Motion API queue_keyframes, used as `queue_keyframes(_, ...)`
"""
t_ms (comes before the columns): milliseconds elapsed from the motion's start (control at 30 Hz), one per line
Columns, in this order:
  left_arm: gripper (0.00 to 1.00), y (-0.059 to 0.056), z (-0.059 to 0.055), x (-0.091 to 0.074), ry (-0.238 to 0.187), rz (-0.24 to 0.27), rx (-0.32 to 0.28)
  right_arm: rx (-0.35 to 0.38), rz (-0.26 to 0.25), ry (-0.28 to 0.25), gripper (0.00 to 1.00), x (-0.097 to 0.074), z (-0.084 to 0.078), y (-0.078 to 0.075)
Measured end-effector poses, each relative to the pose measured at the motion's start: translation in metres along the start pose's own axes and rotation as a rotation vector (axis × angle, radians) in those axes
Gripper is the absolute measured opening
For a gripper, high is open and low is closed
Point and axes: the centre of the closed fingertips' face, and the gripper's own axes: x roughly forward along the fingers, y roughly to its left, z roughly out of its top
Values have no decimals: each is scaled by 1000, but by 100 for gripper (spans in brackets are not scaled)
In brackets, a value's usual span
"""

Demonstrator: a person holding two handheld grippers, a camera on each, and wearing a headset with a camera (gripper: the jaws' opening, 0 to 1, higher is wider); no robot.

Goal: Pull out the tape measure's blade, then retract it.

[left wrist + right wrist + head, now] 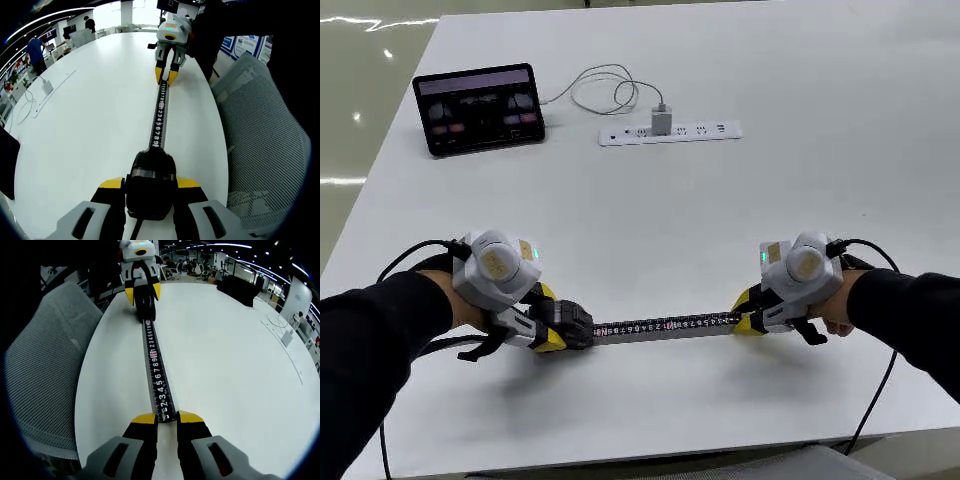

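A black tape measure case [573, 325] lies on the white table near its front edge, and my left gripper [552, 322] is shut on it. The case fills the gap between the left jaws [150, 181]. Its black blade [665, 325] with white numbers is drawn out to the right, flat on the table. My right gripper [748, 314] is shut on the blade's end [164, 415]. In the left gripper view the blade [159, 120] runs away to the right gripper [165, 76]. In the right gripper view the blade [154, 370] leads back to the case [145, 305].
A tablet [478, 108] stands at the back left of the table [800, 180]. A white power strip [670, 131] with a charger and coiled white cable [605, 88] lies behind the middle. A mesh chair [265, 150] stands at the front edge. People stand far off [36, 50].
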Motion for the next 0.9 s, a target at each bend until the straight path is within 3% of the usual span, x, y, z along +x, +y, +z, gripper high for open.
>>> queue_keyframes(900,33,-1,1,0,-4,3,-2,27,-14,18,9,-15,-20,-5)
